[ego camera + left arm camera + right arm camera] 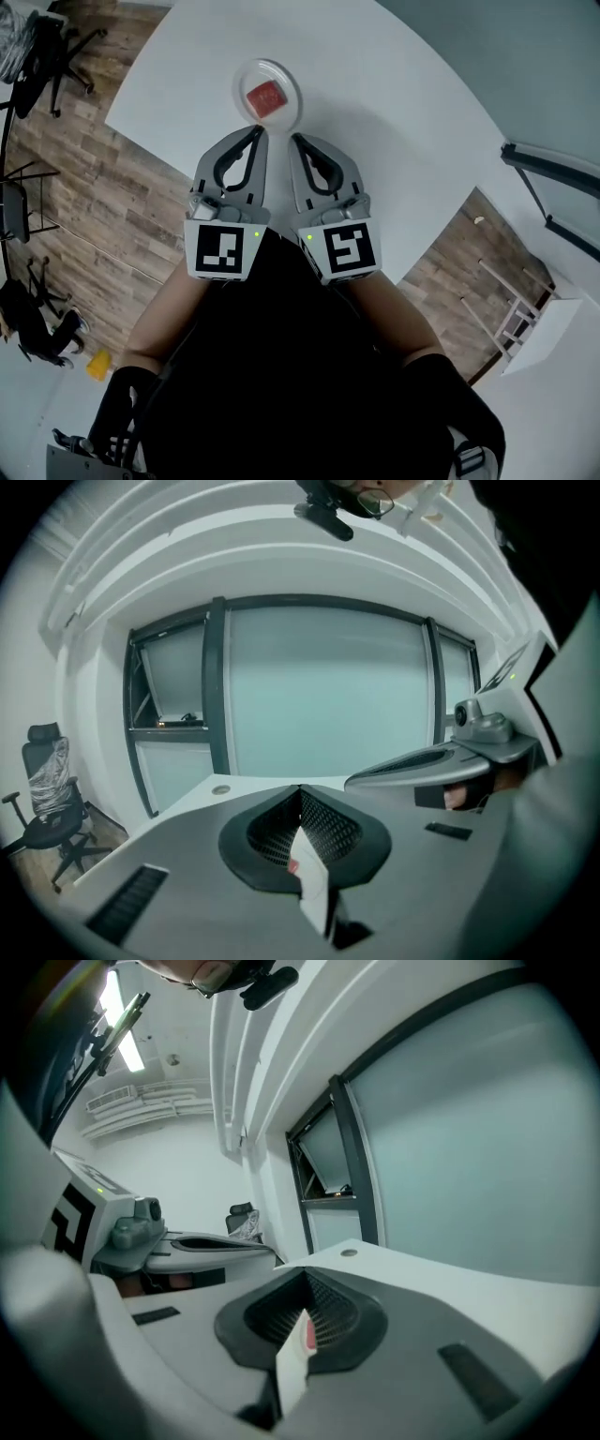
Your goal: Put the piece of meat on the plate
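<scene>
While meat point(264, 97) sits on the plate point(287, 77), the left tool point(262, 131) and right tool point(295, 140) hover parallel, pressed together.

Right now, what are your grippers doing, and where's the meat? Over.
Left gripper shut, empty. Right gripper shut, empty. Piece of meat sits on the plate. Nothing in the way.
</scene>
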The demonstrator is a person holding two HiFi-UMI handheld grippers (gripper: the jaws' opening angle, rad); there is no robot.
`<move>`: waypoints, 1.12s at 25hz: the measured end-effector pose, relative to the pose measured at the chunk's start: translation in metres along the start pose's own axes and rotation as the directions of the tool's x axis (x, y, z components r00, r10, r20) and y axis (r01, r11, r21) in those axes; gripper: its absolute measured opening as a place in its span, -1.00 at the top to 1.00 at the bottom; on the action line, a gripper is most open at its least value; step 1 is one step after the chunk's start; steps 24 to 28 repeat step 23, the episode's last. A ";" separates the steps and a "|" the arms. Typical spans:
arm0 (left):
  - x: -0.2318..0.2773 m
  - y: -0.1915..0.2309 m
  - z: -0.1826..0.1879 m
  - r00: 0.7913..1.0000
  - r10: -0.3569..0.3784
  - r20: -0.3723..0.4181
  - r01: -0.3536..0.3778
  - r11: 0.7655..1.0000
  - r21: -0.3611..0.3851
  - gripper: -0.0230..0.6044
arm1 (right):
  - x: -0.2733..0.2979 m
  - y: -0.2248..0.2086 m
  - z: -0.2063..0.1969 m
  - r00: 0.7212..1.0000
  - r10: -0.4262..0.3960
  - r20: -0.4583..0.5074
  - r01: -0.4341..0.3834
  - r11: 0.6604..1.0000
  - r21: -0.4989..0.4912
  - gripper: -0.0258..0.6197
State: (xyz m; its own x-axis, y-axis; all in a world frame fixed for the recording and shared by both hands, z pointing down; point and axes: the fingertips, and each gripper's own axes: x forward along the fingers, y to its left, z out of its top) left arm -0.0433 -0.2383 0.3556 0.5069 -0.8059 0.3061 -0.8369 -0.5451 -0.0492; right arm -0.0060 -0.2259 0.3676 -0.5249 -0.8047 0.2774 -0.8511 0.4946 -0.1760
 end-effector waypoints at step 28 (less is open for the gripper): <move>-0.069 0.006 0.096 0.966 -0.057 0.251 0.063 0.998 -0.016 0.92 | -0.051 0.044 0.100 0.967 -0.095 0.238 0.126 0.985 -0.120 0.92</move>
